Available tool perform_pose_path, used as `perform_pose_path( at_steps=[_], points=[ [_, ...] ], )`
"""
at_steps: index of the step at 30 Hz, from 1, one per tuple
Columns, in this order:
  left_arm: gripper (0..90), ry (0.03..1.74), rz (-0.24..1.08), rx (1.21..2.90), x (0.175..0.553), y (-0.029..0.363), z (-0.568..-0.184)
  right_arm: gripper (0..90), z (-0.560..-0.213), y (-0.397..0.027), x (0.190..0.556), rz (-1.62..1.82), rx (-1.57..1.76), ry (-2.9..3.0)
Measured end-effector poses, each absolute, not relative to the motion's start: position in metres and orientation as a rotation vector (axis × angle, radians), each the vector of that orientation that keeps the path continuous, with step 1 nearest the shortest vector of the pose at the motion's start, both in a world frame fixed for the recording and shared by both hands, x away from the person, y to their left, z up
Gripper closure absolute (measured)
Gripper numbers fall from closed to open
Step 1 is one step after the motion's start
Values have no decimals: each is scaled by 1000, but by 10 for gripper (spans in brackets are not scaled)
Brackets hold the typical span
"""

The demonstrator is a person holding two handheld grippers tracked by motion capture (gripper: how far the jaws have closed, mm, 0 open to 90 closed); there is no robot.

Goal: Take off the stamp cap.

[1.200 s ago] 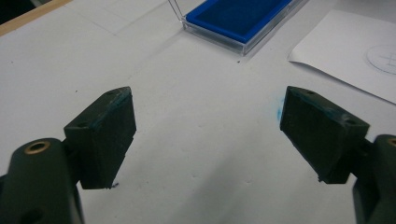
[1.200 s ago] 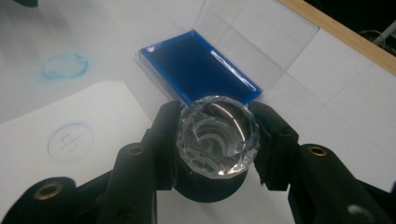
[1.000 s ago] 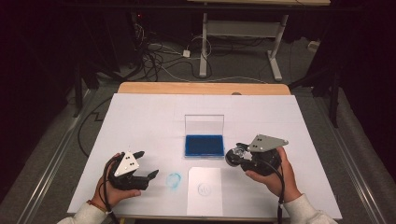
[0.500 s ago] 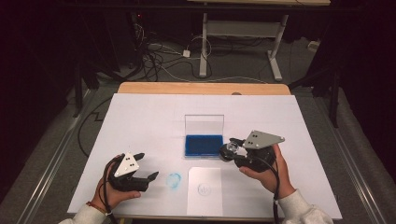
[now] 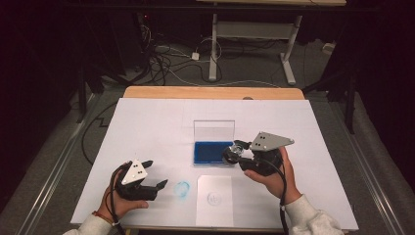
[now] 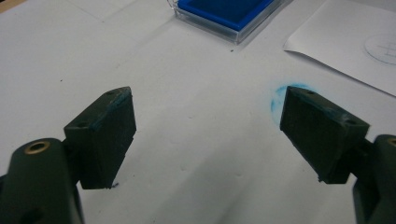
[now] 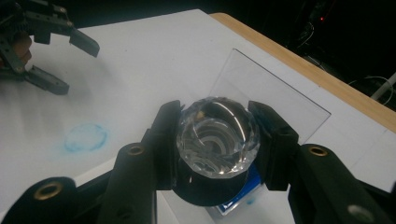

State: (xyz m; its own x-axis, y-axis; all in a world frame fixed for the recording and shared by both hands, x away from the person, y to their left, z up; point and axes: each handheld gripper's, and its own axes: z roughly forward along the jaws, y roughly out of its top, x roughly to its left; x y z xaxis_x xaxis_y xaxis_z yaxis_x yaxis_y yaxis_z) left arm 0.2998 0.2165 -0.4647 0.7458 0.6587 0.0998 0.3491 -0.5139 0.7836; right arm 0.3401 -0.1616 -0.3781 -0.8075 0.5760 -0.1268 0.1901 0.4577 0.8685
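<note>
My right gripper [image 5: 236, 151] is shut on a round faceted crystal-topped stamp [image 7: 218, 137], one black pad on each side of it. It hovers at the right edge of the open blue ink pad [image 5: 211, 152], whose clear lid [image 5: 214, 130] stands upright behind. My left gripper [image 5: 155, 173] rests low over the white table near the front left. Its jaws [image 6: 208, 126] stand open with nothing between them. A blue ink smudge [image 5: 182, 188] lies just right of its fingertips.
A small white sheet [image 5: 214, 213] with a faint round stamp mark [image 5: 214, 198] lies at the front, below the ink pad. The white surface [image 5: 161, 122] covers a wooden table. Cables and desk legs lie beyond the far edge.
My right gripper has carried the crystal stamp leftward and slightly up, from beside the ink pad to its right edge. The left gripper has stayed put.
</note>
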Motion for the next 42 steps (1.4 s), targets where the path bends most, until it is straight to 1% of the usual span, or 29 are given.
perform_pose_path(
  at_steps=[5, 7, 8, 12, 16, 19, 25, 27, 31, 34, 39, 42],
  points=[
    [180, 696, 449, 2148, 301, 198, -459, 574, -378, -151, 344, 1342, 645, 2308],
    [181, 661, 440, 2142, 301, 186, -455, 574, -378, -145, 345, 1371, 642, 2305],
    [181, 620, 414, 2132, 302, 172, -452, 574, -378, -141, 346, 1385, 638, 2310],
    [189, 574, 414, 2120, 304, 152, -449, 575, -378, -129, 344, 1424, 617, 2319],
    [194, 529, 384, 2105, 312, 128, -445, 574, -380, -120, 343, 1474, 609, 2335],
    [193, 510, 386, 2101, 316, 119, -442, 574, -383, -116, 343, 1489, 606, 2363],
    [201, 471, 392, 2092, 319, 109, -437, 574, -389, -112, 341, 1496, 610, 2401],
    [219, 440, 425, 2123, 316, 105, -437, 574, -390, -112, 341, 1502, 612, 2412],
    [252, 432, 439, 2137, 314, 103, -439, 574, -392, -111, 341, 1503, 619, 2424],
    [256, 443, 458, 2146, 315, 102, -440, 574, -393, -111, 341, 1504, 626, 2430],
    [289, 444, 490, 2158, 315, 103, -441, 574, -396, -108, 339, 1519, 627, 2458],
    [300, 428, 475, 2166, 314, 102, -442, 574, -398, -106, 338, 1506, 624, 2460]
  ],
)
